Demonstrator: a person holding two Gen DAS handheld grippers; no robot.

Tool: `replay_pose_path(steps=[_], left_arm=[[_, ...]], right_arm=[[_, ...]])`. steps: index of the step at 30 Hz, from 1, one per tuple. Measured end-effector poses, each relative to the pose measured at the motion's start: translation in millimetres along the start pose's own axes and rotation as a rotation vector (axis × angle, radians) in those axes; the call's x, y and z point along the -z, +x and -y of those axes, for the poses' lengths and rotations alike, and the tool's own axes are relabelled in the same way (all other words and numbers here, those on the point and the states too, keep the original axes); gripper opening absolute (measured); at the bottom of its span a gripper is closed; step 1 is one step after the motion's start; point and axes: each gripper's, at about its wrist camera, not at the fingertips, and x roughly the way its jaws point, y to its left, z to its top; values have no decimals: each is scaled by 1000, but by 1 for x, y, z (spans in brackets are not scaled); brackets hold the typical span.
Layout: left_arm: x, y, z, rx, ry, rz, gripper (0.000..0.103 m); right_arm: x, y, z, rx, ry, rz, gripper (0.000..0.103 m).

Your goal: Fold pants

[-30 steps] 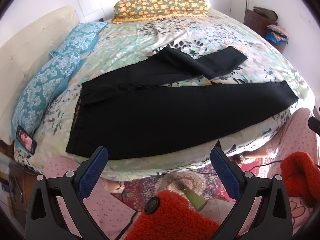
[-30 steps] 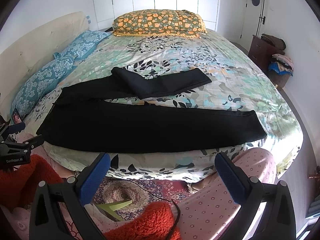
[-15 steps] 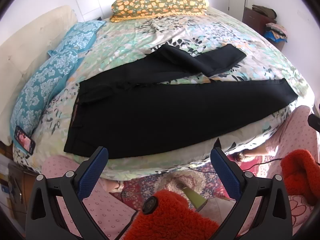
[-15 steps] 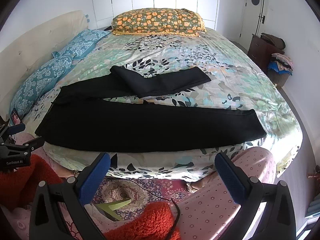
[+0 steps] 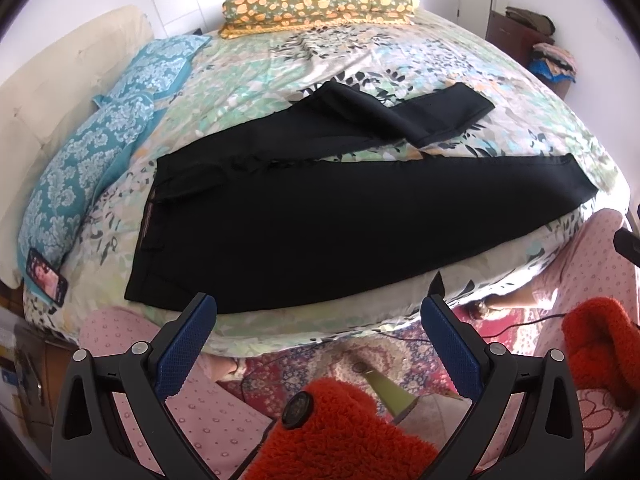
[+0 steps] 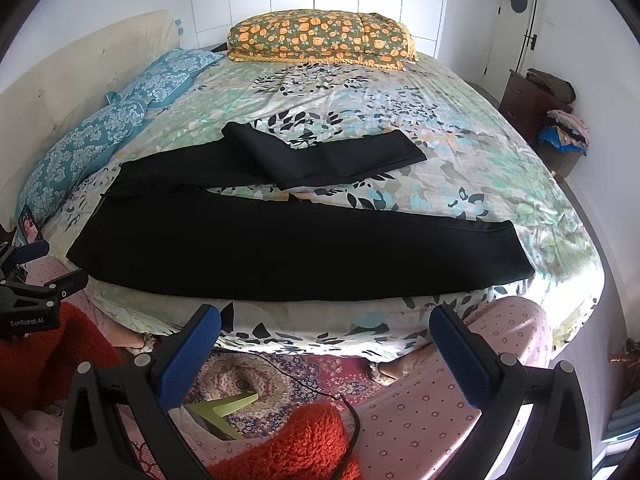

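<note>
Black pants point(image 5: 340, 216) lie spread on the floral bed point(image 5: 360, 64), waistband at the left, near leg straight along the front edge, far leg bent back on itself. They also show in the right wrist view point(image 6: 296, 248). My left gripper point(image 5: 318, 316) is open and empty, held off the bed's front edge below the waist end. My right gripper point(image 6: 324, 328) is open and empty, below the near leg. The left gripper's body shows at the left of the right wrist view point(image 6: 28, 296).
An orange floral pillow point(image 6: 320, 38) lies at the far end, blue pillows point(image 6: 100, 136) along the cream headboard at left. A phone point(image 5: 44, 282) sits at the bed's left corner. A dresser with clothes point(image 6: 548, 108) stands at right. A patterned rug point(image 6: 256, 380) lies below.
Both grippers have edged slightly closer to the bed. The pants have not moved and both grippers stay open.
</note>
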Motion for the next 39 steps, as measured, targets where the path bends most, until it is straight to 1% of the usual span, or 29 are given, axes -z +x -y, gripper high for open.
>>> replay_pose_path(steps=[19, 23, 28, 32, 36, 39], left_arm=[[5, 15, -19, -5, -74, -49, 102], [5, 16, -19, -4, -75, -55, 102], [4, 18, -15, 3, -59, -60, 102], [3, 18, -6, 27, -18, -59, 102], [0, 24, 7, 53, 47, -72, 102], [-4, 29, 12, 63, 72, -80, 102]], right_arm=[[-6, 13, -22, -17, -87, -29, 103], [-6, 15, -22, -16, -90, -35, 103], [-5, 16, -19, -13, -78, -41, 103], [-6, 18, -14, -5, -55, -47, 103], [-8, 23, -8, 38, -34, -56, 103], [-11, 27, 4, 63, -6, -54, 103]])
